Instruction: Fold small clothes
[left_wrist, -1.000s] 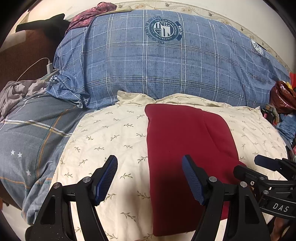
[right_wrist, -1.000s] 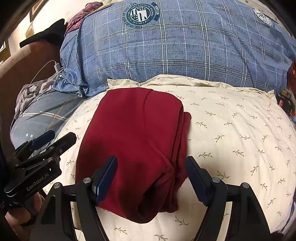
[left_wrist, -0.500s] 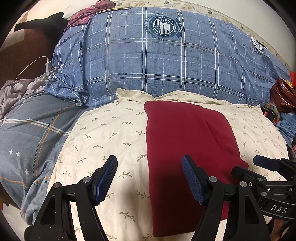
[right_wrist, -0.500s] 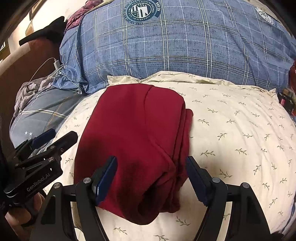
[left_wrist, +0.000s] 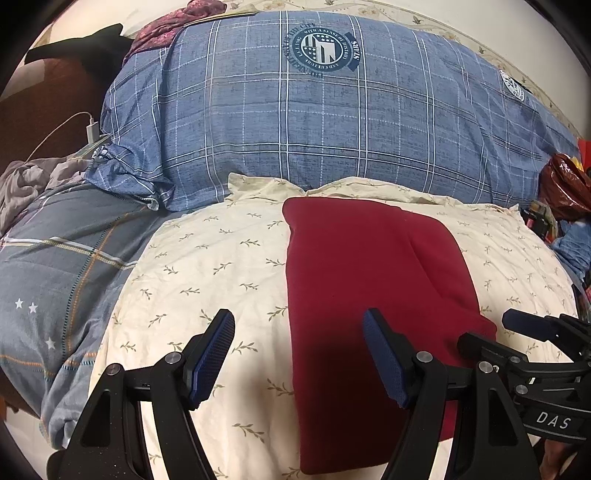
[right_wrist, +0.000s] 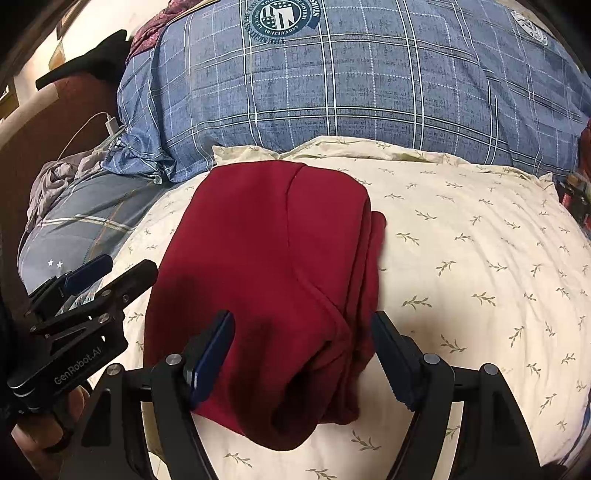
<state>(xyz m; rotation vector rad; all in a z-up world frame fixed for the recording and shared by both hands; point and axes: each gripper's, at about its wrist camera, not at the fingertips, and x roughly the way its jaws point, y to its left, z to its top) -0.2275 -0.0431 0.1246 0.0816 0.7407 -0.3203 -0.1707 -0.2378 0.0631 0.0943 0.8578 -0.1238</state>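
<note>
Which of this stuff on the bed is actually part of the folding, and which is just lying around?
In use:
red garment
cream sheet beneath it

Lying about:
blue plaid duvet
charger
grey cloth
red bag

Folded garment (left_wrist: 362, 280) on the cushion (left_wrist: 207, 280)
Lying left of the cushion's middle, reaching its near edge; large pillow (left_wrist: 295, 125) behind the far edge; quilt (left_wrist: 55, 266) off the left edge

Both tools were black. The left gripper (left_wrist: 298, 356) had blue bumpy pads inside its jaws and silver screws behind them. The right gripper (right_wrist: 303, 358) looked the same.
</note>
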